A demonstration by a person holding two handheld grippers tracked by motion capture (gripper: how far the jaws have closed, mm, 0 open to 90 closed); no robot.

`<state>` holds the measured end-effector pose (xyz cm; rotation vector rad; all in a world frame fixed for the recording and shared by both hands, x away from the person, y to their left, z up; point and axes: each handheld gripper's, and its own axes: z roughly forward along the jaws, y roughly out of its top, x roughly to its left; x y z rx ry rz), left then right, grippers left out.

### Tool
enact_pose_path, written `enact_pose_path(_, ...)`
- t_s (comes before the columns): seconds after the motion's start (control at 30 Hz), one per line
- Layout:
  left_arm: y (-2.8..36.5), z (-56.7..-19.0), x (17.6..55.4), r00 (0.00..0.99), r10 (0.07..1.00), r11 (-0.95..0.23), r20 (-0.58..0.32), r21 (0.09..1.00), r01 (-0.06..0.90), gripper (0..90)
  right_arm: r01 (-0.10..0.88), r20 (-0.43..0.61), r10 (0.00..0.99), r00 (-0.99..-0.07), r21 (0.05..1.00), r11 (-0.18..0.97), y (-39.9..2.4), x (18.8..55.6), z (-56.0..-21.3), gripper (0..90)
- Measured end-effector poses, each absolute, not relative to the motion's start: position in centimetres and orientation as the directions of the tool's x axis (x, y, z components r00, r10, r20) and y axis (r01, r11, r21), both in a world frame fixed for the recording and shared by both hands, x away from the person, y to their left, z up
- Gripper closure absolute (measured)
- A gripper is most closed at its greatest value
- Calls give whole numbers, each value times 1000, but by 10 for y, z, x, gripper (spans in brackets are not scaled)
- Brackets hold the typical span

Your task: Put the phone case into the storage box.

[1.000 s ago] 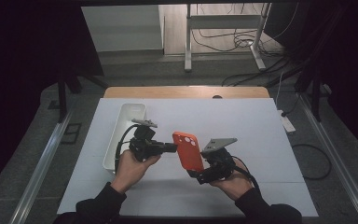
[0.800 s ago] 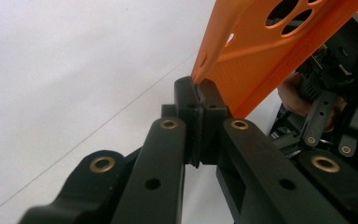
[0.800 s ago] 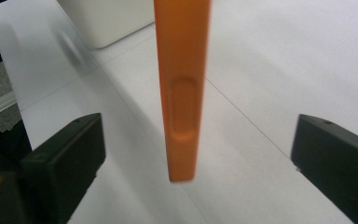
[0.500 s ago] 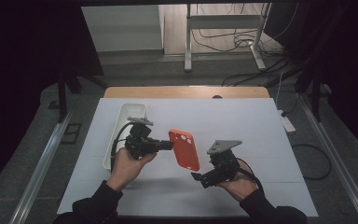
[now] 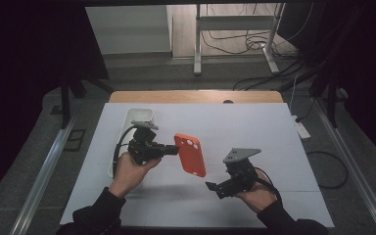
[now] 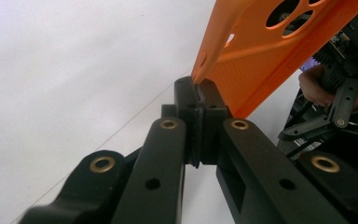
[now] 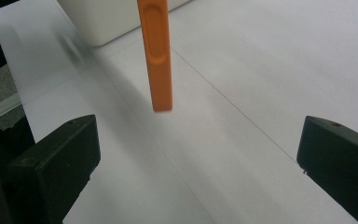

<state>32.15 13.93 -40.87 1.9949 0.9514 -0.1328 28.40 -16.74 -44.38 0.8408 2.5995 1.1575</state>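
Hold the orange phone case (image 5: 190,154) steady with the left tongs (image 5: 169,148), whose jaws are closed on the case's edge near its camera-cutout end. In the left gripper view that edge (image 6: 205,70) sits between the very tips of the jaws, so the bite looks shallow. Avoid twisting the wrist, since a case pinched this close to its rim could probably pivot or slip out.

The case hangs clear of the white surface (image 5: 254,132), between the two tongs. It is just beside the left tongs and apart from the right tongs (image 5: 214,186). The white tray (image 5: 138,115) lies at the left part of the surface, beyond the left hand (image 5: 127,169).

The right tongs hold nothing, and their jaws stand wide apart. In the right gripper view the case (image 7: 156,51) appears edge-on ahead of them. If a handover is intended, bring the right tongs up squarely to the free lower end before closing.

Pose: the left hand grips its tool low and level, pointing towards the middle of the surface. The right hand (image 5: 259,193) rests near the front edge, its tool angled towards the case.
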Motion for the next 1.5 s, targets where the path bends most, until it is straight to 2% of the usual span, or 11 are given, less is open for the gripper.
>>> enact_pose_path(0.97,175,-393,334,659,635,-282,-404,672,684,891,484,72,627,-776,705,519,-208,268,-443,0)
enact_pose_path(1.5,195,-386,339,629,663,-253,-405,670,698,891,525,66,694,-717,706,476,-238,260,-443,0)
